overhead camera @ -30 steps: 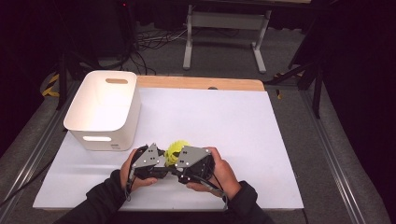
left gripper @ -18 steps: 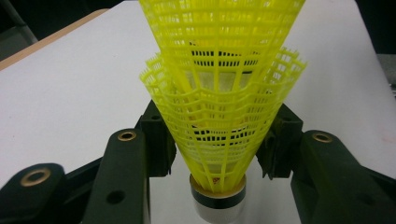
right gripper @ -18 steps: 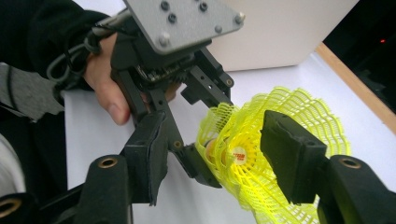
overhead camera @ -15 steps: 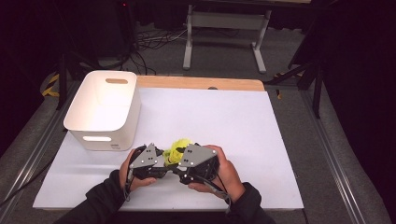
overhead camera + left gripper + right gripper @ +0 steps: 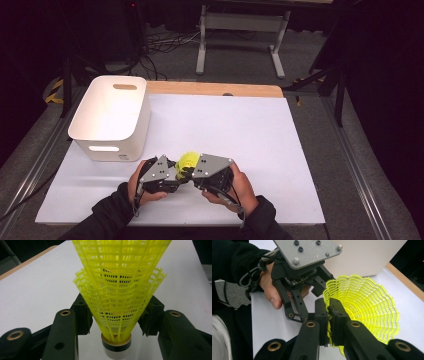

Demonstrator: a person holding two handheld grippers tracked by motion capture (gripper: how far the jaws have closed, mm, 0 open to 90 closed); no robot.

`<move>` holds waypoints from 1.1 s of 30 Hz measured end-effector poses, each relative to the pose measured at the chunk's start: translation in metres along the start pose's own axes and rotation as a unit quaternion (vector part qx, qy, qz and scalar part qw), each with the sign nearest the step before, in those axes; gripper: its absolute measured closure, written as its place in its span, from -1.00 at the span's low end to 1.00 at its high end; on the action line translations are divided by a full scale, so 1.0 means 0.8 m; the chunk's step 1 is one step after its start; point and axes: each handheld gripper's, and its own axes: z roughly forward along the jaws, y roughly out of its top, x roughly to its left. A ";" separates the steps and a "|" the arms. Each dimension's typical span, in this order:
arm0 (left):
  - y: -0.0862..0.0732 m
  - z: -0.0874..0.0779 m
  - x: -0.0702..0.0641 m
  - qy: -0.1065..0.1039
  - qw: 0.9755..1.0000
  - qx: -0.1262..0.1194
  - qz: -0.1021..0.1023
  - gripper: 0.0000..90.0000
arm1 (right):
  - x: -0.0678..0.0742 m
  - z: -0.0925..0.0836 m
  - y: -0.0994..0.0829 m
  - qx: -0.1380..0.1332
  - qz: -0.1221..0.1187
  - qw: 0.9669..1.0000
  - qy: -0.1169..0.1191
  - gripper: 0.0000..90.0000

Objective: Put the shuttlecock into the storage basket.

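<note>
Two nested yellow shuttlecocks (image 5: 117,290), two grippers, one bin (image 5: 112,117)

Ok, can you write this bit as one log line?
left gripper: holds yellow shuttlecock stack | right gripper: just closed, pinching skirt rim | white bin: behind

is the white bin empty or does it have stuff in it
Empty, as far as shows: the high view looks down into the white bin and its inside is bare white.

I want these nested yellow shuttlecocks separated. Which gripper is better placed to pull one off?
Probably the right. The right gripper, its jaws just closed, pinches the rim of the outer shuttlecock. The left gripper clamps the shuttlecock stack low near the cork, so it suits holding steady.
</note>
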 end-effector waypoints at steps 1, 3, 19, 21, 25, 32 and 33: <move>0.000 0.000 0.000 0.001 1.000 0.000 0.000 0.14 | -0.001 0.001 -0.001 -0.002 0.005 1.000 0.001 0.92; -0.001 0.000 0.001 0.003 1.000 0.000 0.000 0.15 | -0.001 0.001 -0.001 -0.002 0.006 1.000 0.001 0.91; -0.002 -0.005 0.001 0.020 0.999 -0.022 -0.011 0.19 | 0.005 -0.009 0.007 0.003 -0.020 0.999 -0.035 0.01; -0.001 -0.005 0.001 0.022 0.999 -0.022 -0.008 0.20 | 0.005 -0.012 0.007 0.005 -0.022 0.999 -0.038 -0.05; -0.002 -0.005 0.002 0.022 0.999 -0.024 -0.010 0.21 | 0.004 -0.017 0.009 0.002 -0.020 0.999 -0.042 -0.11; -0.002 -0.007 0.003 0.023 0.999 -0.025 -0.007 0.23 | 0.002 -0.027 0.010 -0.005 -0.013 0.998 -0.057 -0.35; -0.002 -0.007 0.004 0.023 0.999 -0.028 -0.007 0.23 | 0.002 -0.027 0.010 -0.005 -0.013 0.998 -0.057 -0.35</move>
